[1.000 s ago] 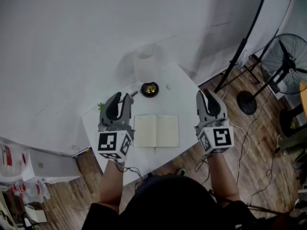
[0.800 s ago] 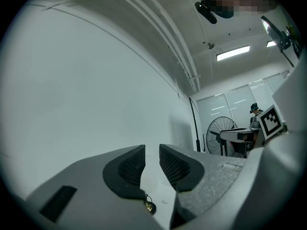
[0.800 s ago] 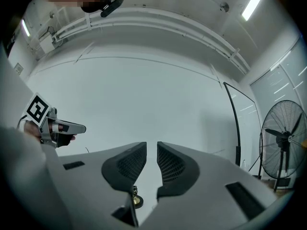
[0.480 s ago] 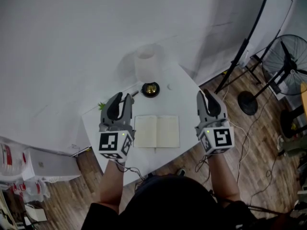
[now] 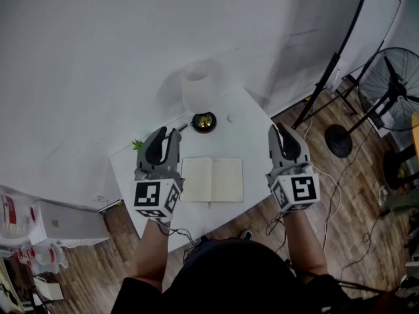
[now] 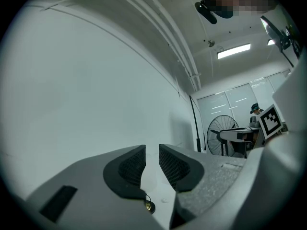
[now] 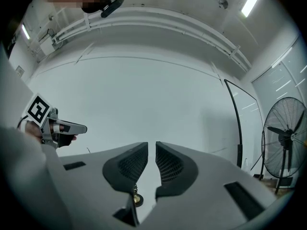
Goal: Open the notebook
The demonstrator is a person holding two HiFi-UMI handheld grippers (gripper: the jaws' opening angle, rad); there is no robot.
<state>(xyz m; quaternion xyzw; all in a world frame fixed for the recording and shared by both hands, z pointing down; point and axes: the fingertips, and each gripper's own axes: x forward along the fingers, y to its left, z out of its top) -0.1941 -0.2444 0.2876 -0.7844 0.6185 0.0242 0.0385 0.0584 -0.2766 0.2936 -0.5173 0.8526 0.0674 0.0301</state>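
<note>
While the notebook (image 5: 211, 180) lies flat and already open in the middle of the white table (image 5: 196, 218), both of its pale pages face up and its edges run roughly square to the table's near edge. A strip of bare top runs along that near edge, and a narrower one separates the notebook from the dark round dish (image 5: 203, 122) behind it. Behind the dish, at the far edge, stands a tall white cylinder (image 5: 198, 84). A small green plant (image 5: 137, 144) sits at the left edge.

The left gripper (image 5: 169, 136) is held over the table's left edge, close beside the notebook's left page. Its own view shows its jaws a narrow slit apart, with nothing between them (image 6: 152, 150). The right gripper (image 5: 280, 136) is over the table's right edge, with bare top between it and the right page. Its jaws have just been closing and now stand a thin gap apart, empty (image 7: 151, 147).

Off the right edge the wooden floor (image 5: 353, 195) is crowded — cables, a slanted black stand pole (image 5: 334, 64) and a fan (image 5: 393, 84).
</note>
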